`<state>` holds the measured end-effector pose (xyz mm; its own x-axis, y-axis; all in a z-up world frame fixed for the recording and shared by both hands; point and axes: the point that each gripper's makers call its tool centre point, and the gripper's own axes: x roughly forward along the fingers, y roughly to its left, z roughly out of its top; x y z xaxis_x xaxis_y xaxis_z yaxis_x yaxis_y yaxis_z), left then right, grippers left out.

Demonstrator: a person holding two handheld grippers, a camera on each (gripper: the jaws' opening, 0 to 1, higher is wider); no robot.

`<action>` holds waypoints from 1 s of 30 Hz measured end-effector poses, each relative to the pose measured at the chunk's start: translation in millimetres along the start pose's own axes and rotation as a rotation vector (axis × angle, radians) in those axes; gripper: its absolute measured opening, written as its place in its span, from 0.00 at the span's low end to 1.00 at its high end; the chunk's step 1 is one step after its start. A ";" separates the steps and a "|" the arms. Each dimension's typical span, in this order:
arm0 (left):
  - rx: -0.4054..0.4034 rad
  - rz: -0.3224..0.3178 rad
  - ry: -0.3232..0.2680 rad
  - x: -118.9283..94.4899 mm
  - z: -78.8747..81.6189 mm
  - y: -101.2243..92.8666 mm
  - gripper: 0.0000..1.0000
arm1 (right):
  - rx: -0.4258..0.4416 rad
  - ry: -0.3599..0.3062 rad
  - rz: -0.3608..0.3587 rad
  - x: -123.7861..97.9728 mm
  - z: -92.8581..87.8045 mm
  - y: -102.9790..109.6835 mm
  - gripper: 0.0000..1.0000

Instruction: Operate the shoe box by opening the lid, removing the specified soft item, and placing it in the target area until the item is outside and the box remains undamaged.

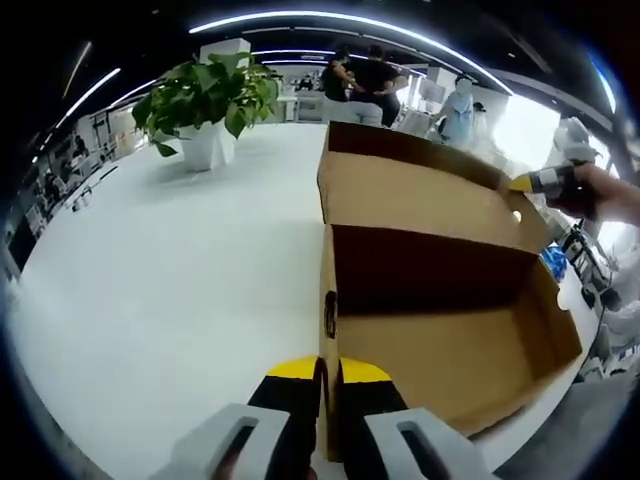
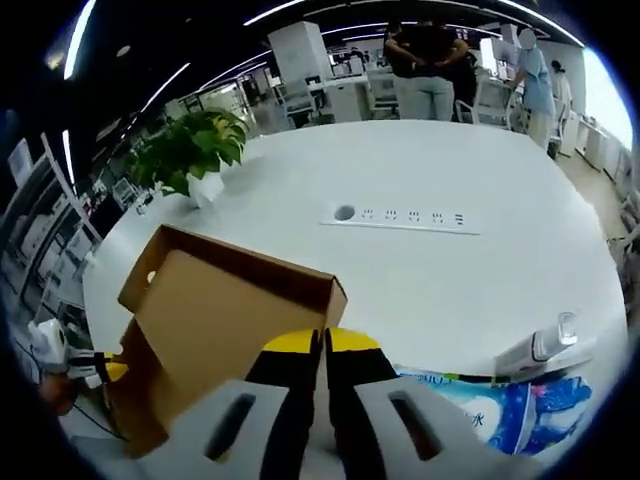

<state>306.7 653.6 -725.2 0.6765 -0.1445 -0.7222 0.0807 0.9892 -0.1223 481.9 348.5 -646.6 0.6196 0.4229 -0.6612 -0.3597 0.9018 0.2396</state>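
The brown shoe box (image 1: 450, 350) stands open on the white table, and the inside that I can see is bare cardboard. Its lid (image 1: 420, 195) is tipped up at the far side. My left gripper (image 1: 330, 372) is shut on the box's near side wall, which runs up between the yellow tips. My right gripper (image 1: 522, 184) is at the lid's right edge. In the right gripper view that gripper (image 2: 322, 345) is shut against the edge of the lid (image 2: 210, 310), and the left gripper (image 2: 105, 372) is at the lower left. A blue-and-white soft pack (image 2: 500, 415) lies on the table beside the box.
A potted plant (image 1: 210, 100) stands at the far left of the table (image 1: 150, 290). A socket strip (image 2: 400, 217) is set into the tabletop. A white plastic object (image 2: 545, 350) lies near the soft pack. People stand beyond the table's far edge.
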 end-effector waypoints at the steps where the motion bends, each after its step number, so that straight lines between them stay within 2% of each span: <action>1: -0.002 0.002 0.001 1.0 1.0 -0.2 0.05 | -0.003 -0.009 0.002 -1.4 2.8 0.4 0.01; 8: -0.013 0.016 0.000 6.4 7.1 -2.5 0.05 | -0.031 -0.056 0.014 -12.0 18.4 4.9 0.00; 16: -0.038 0.036 0.000 11.0 12.5 -3.8 0.05 | -0.100 -0.107 0.031 -30.3 31.9 20.7 0.00; 30: -0.105 0.051 -0.008 21.5 23.4 -1.0 0.05 | -0.205 -0.158 0.029 -57.6 33.0 45.6 0.00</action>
<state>338.2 650.0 -724.7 0.6836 -0.0929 -0.7239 -0.0308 0.9873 -0.1559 452.9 368.2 -574.1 0.7025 0.4719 -0.5328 -0.5028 0.8588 0.0977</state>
